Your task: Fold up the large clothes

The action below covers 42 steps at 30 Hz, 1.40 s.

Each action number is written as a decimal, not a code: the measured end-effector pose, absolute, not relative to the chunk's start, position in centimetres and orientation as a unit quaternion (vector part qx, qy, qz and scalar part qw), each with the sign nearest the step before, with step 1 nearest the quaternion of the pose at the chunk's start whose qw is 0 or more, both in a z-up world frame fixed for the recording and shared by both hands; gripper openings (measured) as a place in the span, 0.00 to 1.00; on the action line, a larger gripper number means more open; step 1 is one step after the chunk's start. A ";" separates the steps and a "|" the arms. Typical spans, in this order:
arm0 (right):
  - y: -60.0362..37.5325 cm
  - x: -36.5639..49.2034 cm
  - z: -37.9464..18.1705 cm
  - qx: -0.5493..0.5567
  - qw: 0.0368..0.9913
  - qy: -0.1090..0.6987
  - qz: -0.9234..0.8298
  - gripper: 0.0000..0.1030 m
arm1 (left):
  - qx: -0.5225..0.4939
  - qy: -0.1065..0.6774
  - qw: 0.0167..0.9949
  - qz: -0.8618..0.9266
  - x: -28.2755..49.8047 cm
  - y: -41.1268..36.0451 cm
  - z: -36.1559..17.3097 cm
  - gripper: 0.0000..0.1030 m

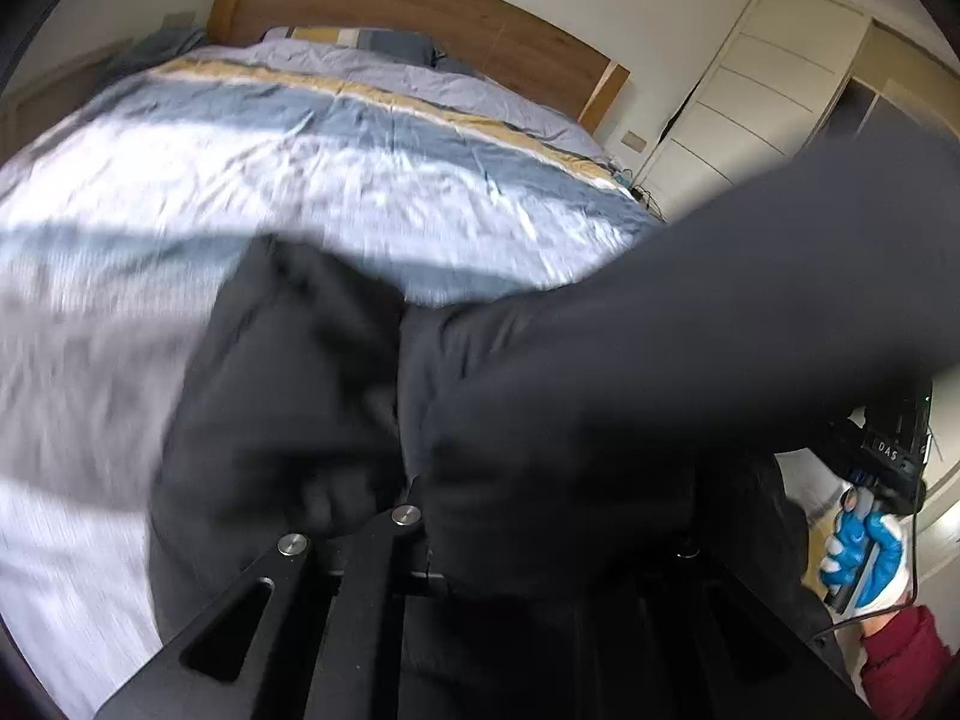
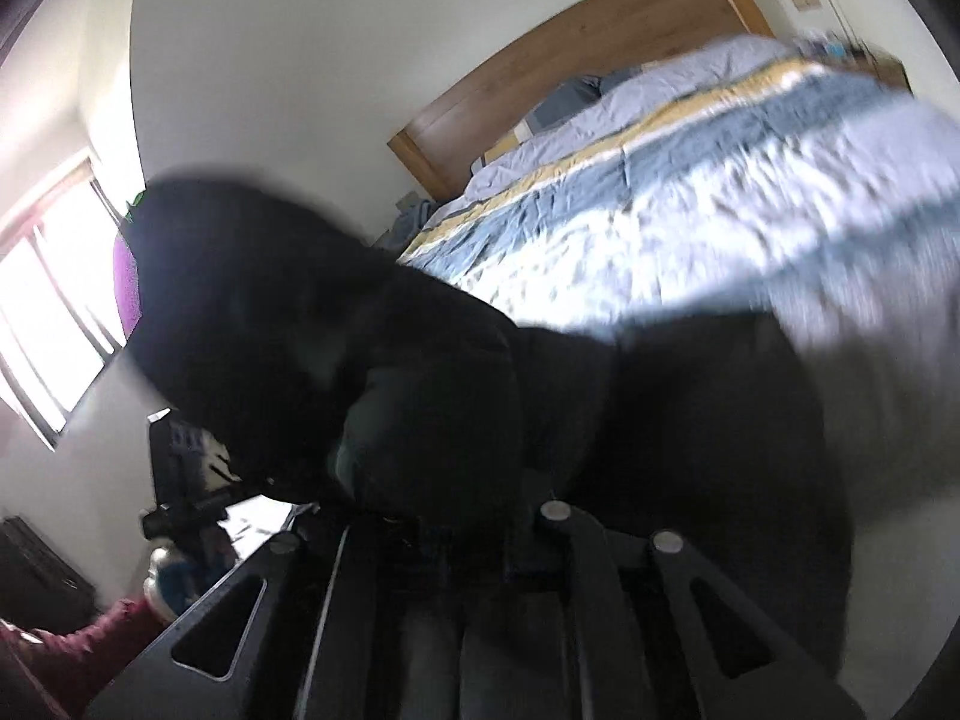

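Note:
A large black garment (image 1: 600, 372) hangs bunched over my left gripper (image 1: 414, 480), held up above the bed (image 1: 300, 180). The cloth covers the fingertips, and the jaws stand close together on it. The same black garment (image 2: 420, 360) drapes over my right gripper (image 2: 444, 504), whose jaws are shut on the fabric with the tips hidden. It stretches between both grippers. The right gripper's body (image 1: 888, 450) and the blue-gloved hand (image 1: 864, 546) show at the right of the left wrist view. The left gripper's body (image 2: 186, 480) shows at the lower left of the right wrist view. Both views are blurred.
The bed has a blue, white and yellow striped quilt (image 2: 720, 192) and a wooden headboard (image 1: 420, 12). A white wardrobe (image 1: 750, 90) stands to the right of the bed. A bright window (image 2: 48, 312) is on the left wall.

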State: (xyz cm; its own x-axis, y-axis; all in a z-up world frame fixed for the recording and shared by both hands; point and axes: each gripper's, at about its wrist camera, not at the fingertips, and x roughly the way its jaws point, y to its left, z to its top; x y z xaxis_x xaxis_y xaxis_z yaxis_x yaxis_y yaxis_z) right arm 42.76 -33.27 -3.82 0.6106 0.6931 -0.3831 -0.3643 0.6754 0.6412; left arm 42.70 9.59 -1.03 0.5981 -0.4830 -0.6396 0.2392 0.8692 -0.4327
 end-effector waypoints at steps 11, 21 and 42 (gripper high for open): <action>-34.1 41.2 -7.4 0.260 0.857 0.343 0.282 0.18 | -0.153 0.403 0.882 -0.190 40.3 8.9 -3.2 0.26; -36.8 37.4 -5.6 0.216 0.874 0.374 0.225 0.43 | -0.135 0.423 0.881 -0.161 37.4 9.6 -1.8 0.47; -25.2 41.0 4.4 0.034 0.888 0.329 0.320 0.57 | -0.082 0.387 0.902 -0.170 43.0 2.8 5.0 0.74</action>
